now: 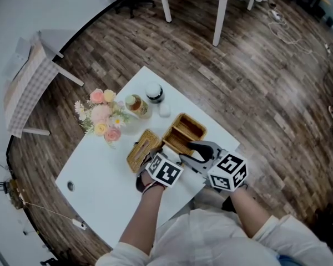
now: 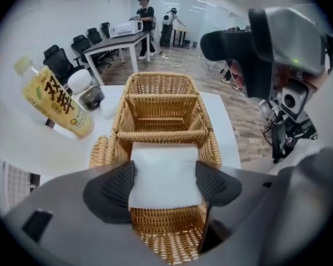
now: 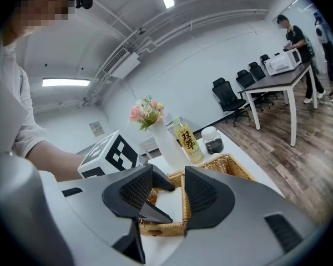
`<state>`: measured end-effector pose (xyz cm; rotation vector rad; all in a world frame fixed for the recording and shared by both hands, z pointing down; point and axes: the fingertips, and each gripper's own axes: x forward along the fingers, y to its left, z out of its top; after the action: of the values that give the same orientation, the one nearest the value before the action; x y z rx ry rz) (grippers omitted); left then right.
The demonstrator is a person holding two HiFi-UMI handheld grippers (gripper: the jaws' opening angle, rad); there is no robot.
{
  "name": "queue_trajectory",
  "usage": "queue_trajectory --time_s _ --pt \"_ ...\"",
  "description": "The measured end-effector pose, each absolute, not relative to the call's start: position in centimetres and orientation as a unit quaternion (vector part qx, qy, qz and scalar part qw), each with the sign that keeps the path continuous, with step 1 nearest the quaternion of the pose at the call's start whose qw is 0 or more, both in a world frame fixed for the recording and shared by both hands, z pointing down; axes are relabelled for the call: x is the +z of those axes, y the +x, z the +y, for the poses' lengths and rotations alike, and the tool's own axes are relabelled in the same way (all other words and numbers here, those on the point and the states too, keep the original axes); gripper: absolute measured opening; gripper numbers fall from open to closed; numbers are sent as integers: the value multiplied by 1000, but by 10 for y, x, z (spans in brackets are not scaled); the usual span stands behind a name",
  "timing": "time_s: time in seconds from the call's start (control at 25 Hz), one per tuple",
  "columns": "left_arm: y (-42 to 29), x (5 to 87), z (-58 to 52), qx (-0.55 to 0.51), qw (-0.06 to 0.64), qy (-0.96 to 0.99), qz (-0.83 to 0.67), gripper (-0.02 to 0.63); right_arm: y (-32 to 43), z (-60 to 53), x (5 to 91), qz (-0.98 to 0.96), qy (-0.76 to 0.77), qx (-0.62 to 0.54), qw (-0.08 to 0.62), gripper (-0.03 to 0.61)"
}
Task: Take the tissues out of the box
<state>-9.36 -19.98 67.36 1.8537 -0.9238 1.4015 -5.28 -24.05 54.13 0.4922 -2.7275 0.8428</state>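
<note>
A stack of white, smooth-folded tissues (image 2: pixel 164 162) sits clasped in the left gripper (image 2: pixel 164 177), whose ribbed black pads press on its two side edges. It is held over the near compartment of the wicker box (image 2: pixel 161 76), a rectangular box of tan woven cane with rolled rims and dividers, on a white table (image 2: pixel 226 118). The right gripper (image 3: pixel 167 190) hangs just beside the box rim, jaws parted on nothing. Nearby are a plastic bottle (image 2: pixel 55 101) of yellow drink, its label in bold black Chinese characters beginning 双, and a flat woven lid (image 1: pixel 143 148).
</note>
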Motion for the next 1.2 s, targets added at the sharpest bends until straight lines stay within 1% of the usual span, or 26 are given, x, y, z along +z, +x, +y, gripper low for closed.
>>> queue_trajectory --time_s 0.4,0.64,0.76,1.2 --pt "-91 679 -202 516 324 706 -361 325 -50 -250 533 -933 188 288 104 183" --pt "-92 676 -202 494 324 716 -372 321 -48 -246 541 -930 191 292 116 183" --pt "-95 675 -205 479 322 720 -385 286 -48 -245 545 -929 194 292 123 183" --pt "-98 666 -201 445 314 737 -399 218 -52 -245 544 -928 196 290 129 181"
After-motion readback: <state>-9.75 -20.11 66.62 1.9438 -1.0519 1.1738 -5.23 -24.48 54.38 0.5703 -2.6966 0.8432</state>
